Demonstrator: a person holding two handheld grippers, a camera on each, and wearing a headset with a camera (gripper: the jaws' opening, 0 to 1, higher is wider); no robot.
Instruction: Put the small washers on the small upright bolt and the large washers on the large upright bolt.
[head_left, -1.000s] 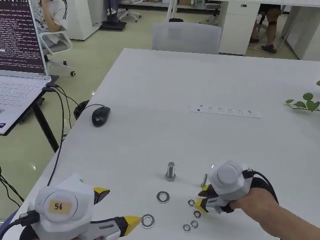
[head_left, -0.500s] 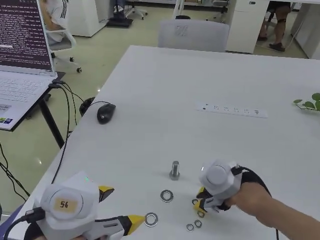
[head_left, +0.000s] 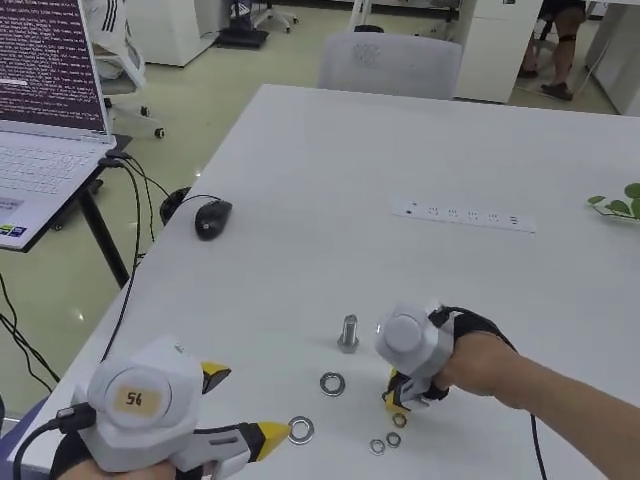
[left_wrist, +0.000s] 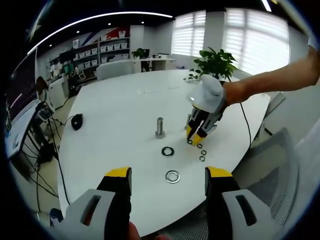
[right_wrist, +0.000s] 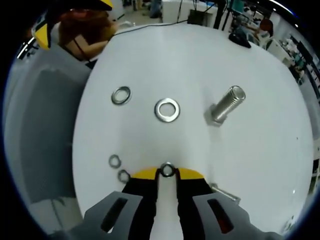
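Right gripper (head_left: 396, 403) has moved toward 9 o'clock, onto small-washer cluster. Fingers now nearly closed, pinching small washer (right_wrist: 167, 169) by rim, flat, hole axis up. Lifted off worktop (head_left: 300, 200)? Cannot tell. Pick under way, placing not yet.
Large bolt (head_left: 348, 333) at 10 o'clock from pinched washer: upright, thread end up, long axis vertical.
Left gripper (head_left: 243, 405): fingers wide apart, empty.
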